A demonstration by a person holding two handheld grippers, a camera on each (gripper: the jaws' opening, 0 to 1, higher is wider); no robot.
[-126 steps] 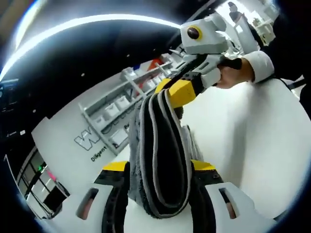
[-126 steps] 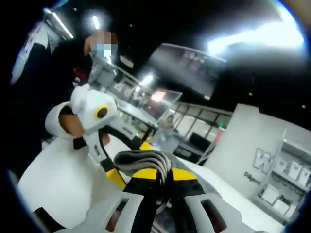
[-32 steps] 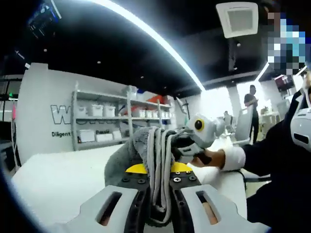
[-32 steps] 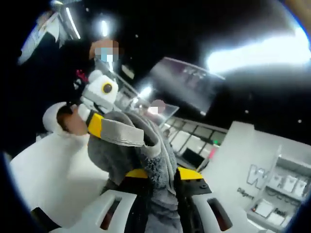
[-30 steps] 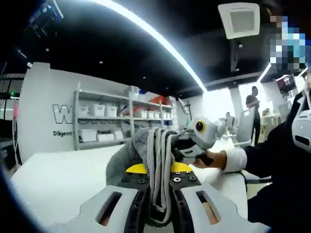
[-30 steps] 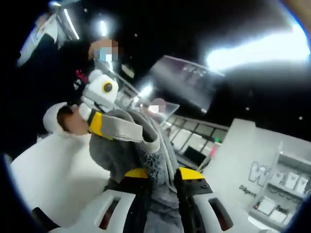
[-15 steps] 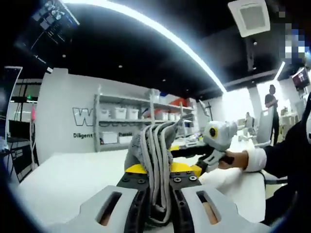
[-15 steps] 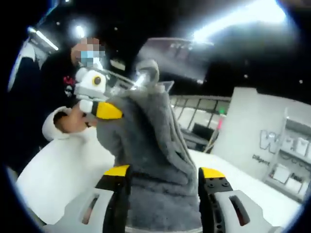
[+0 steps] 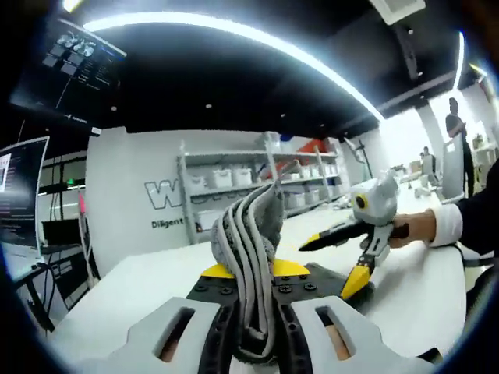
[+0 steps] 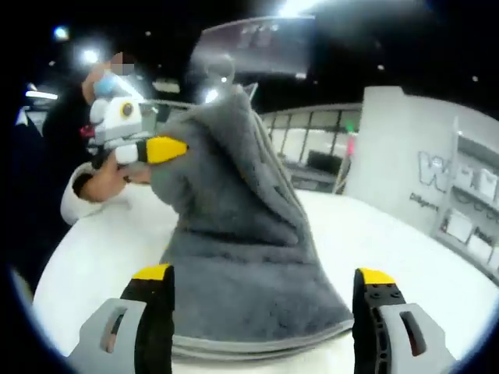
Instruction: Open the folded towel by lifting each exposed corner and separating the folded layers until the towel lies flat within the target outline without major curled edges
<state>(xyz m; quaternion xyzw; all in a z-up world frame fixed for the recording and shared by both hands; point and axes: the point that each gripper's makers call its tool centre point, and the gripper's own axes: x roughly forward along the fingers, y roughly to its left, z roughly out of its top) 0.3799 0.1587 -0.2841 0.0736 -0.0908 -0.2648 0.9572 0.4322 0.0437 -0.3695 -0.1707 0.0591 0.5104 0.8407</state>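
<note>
One white table (image 10: 405, 234) under one grey towel (image 10: 242, 257). Towel hangs from the left gripper (image 9: 254, 274), which pinches its bunched layers. Right gripper (image 10: 261, 284) spread wide, towel between its jaws, not gripped.

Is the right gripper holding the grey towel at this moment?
No, in the right gripper view the right gripper stands with its jaws wide apart, and the grey towel lies between them unclamped.

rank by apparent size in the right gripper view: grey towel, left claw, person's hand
1. grey towel, by far the largest, though nearest the camera.
2. left claw.
3. person's hand, similar to the claw, so that order is unsure.
</note>
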